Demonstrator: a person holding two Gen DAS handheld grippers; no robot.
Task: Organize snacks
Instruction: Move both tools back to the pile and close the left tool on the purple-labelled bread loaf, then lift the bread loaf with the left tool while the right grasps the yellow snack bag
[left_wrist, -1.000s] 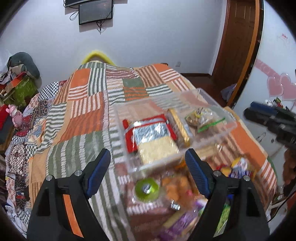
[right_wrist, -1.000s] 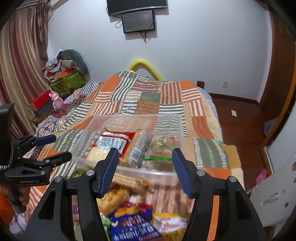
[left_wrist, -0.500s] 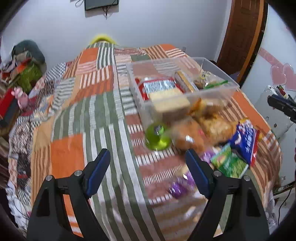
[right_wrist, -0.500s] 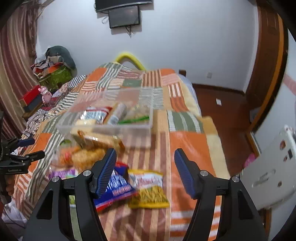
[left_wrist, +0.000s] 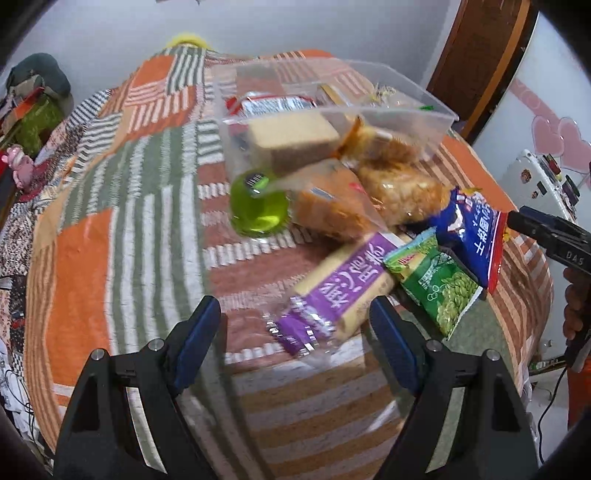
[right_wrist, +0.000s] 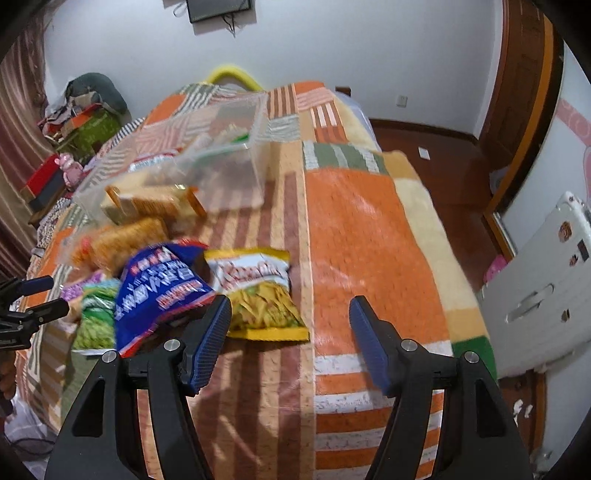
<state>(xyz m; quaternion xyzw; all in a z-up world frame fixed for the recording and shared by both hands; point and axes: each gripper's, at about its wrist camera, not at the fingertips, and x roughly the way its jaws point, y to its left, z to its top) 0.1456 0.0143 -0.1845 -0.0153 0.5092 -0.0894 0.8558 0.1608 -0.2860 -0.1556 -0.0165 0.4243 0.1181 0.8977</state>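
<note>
A clear plastic bin with several snacks inside stands on the striped bed quilt. In front of it lie loose snacks: a green jelly cup, two orange snack bags, a purple cracker pack, a green pea bag, a blue bag and a yellow chips bag. My left gripper hangs open just short of the purple pack. My right gripper is open with nothing between its fingers, its left finger beside the yellow bag.
The quilt drops off to a wooden floor on the right, where a white appliance stands. Clutter and a pink toy sit left of the bed. A brown door is at the back right.
Both grippers have tilted down and come lower toward the loose snacks at the bed's near end. The right jaws stand slightly wider. The bin now sits farther back in both views.
</note>
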